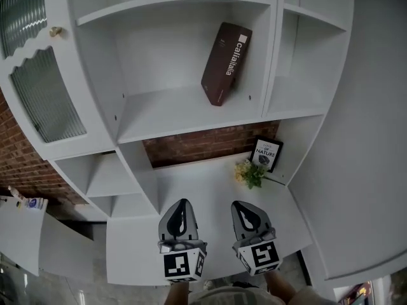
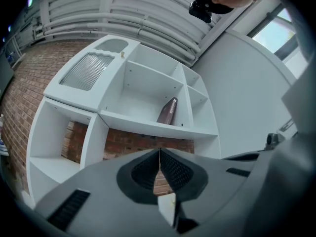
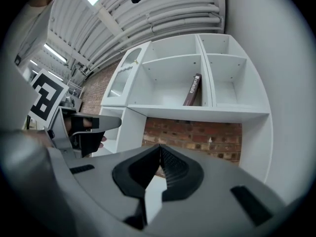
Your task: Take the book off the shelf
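A dark brown book [image 1: 226, 63] with white print on its spine leans tilted against the right wall of the upper middle compartment of a white shelf unit [image 1: 184, 126]. It also shows in the left gripper view as the book [image 2: 168, 111] and in the right gripper view as the book [image 3: 192, 90]. My left gripper [image 1: 184, 206] and right gripper [image 1: 242, 207] hang side by side over the lower white ledge, well below the book. Both are shut with nothing between their jaws.
A small framed print [image 1: 266, 154] and a bunch of yellow-green flowers [image 1: 250, 173] stand on the lower ledge at the right. A ribbed-glass cabinet door [image 1: 38, 88] with a brass knob [image 1: 55, 32] is at the left. Brick wall [image 1: 203, 145] shows behind the unit.
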### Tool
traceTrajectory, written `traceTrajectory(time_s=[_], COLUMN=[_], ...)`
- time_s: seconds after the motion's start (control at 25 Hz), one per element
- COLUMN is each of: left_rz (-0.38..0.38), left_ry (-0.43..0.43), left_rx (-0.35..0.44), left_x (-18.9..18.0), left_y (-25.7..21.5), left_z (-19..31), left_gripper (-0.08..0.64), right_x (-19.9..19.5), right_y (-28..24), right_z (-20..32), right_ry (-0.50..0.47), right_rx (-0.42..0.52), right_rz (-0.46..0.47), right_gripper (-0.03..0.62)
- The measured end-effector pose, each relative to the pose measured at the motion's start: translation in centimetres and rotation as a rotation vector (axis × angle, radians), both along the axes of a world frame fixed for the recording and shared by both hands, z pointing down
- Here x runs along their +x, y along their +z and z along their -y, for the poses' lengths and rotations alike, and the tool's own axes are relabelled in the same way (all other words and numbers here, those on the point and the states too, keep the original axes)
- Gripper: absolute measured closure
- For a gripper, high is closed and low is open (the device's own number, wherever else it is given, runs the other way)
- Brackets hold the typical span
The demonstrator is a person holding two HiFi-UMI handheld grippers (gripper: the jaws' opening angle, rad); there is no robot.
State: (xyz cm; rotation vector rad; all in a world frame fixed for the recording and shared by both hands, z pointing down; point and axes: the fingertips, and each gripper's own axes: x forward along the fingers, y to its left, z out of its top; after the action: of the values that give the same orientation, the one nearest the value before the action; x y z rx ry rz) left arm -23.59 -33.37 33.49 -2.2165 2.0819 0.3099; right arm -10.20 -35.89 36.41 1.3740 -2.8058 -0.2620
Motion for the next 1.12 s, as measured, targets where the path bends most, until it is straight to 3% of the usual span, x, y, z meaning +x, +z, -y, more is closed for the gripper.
traceTrajectory(time_s=[0.28, 0.6, 0.88, 1.04, 1.08, 1.12], left_rz=[0.0, 0.013, 0.003, 0.053, 0.066, 0.072], left_ry=[-0.061, -0.139, -0.117, -0.08, -0.052, -0.018], left_rx=[0.013, 0.01, -0.015, -0.022, -0.02, -0.013], left_x=[1.7, 1.0, 2.3, 3.7, 4.2, 4.7], left_y=[-0.7, -0.8, 0.0, -0.7, -1.3, -2.2], left_z=[0.9, 0.6, 1.4, 1.7, 2.0, 2.4], left_gripper=[0.543, 0.543, 0.543, 0.54, 0.511, 0.411], right_x=[0.4, 0.6, 1.6, 2.2, 2.4, 2.7], right_y=[-0.4, 0.0, -0.1, 0.0, 0.1, 0.1], right_z=[2.6, 3.7, 3.7, 3.5, 3.4, 3.4], right_ry=[-0.082, -0.114, -0.103, -0.096, -0.093, -0.087], right_rx=[0.0, -0.023, -0.017, -0.024, -0.027, -0.029], right_rz=[0.005, 0.061, 0.049, 0.062, 0.066, 0.069], right_gripper=[0.575, 0.575, 0.577, 0.575, 0.575, 0.575])
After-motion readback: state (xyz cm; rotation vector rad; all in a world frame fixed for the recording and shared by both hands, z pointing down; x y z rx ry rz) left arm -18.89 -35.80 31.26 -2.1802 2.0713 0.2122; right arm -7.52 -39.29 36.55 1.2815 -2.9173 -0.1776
